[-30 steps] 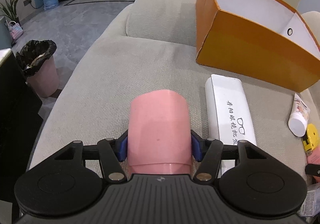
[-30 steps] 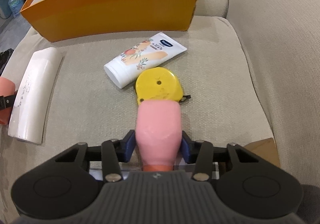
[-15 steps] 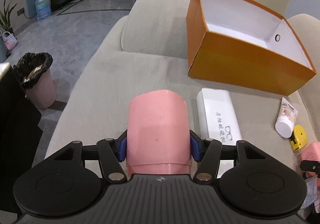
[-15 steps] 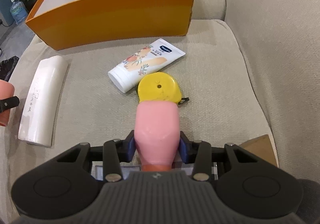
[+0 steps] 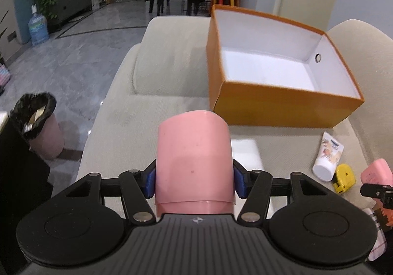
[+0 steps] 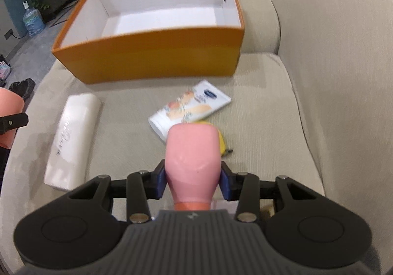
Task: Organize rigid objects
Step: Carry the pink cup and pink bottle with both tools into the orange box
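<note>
Pink plastic fills both grips: the left gripper (image 5: 194,183) clamps a cup (image 5: 194,159), the right gripper (image 6: 192,183) a bottle (image 6: 192,159), perhaps its cap end. Carry each above the near wall of the orange box (image 6: 152,54) before releasing. A white case (image 6: 72,140), tube (image 6: 191,108) and yellow tape measure (image 5: 343,176) lie on the sofa (image 6: 331,78), below the path.

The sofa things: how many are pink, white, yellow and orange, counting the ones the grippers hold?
Pink: 2, the pink cup and the pink bottle
White: 2, the white case and the white tube
Yellow: 1, the yellow tape measure
Orange: 1, the orange box
Total: 6
</note>
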Demonstrator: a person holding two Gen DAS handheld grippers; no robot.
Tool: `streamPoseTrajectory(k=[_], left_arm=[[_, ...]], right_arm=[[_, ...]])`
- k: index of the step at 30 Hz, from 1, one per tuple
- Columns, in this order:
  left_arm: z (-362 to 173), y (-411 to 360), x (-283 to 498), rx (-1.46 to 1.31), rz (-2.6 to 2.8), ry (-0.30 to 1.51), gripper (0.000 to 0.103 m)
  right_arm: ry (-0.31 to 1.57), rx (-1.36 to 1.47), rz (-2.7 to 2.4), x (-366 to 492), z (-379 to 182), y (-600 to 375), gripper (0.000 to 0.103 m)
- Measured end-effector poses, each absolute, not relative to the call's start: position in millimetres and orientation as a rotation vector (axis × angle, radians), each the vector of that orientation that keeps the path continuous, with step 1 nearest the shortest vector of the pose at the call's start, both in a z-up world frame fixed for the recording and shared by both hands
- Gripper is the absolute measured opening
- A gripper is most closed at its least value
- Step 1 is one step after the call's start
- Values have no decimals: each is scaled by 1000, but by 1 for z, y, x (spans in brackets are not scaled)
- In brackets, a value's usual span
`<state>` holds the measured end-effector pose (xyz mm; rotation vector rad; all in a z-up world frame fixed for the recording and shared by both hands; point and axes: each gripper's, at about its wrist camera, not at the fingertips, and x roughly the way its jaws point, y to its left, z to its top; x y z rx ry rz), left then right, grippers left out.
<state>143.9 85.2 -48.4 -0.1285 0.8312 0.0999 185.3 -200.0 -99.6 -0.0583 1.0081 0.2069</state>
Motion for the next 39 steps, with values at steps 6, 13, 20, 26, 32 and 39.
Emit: streamPoseTrajectory(k=[6, 13, 20, 26, 32, 39], left_arm=[[-22, 74, 168, -103, 35, 808, 67], [0, 57, 202, -77, -36, 806, 67], [10, 41, 242, -25, -67, 806, 67], [5, 36, 275, -27, -65, 817, 67], [-10, 34, 295, -14, -58, 854, 67], [-28, 26, 319, -18, -34, 881, 67]], right_arm=[[961, -69, 240, 200, -75, -192, 42], [884, -77, 271, 233, -41, -178, 42], [827, -84, 297, 274, -11, -165, 42], [805, -71, 327, 307, 3, -154, 42], [814, -85, 347, 333, -6, -141, 42], [841, -92, 351, 360, -25, -131, 42]])
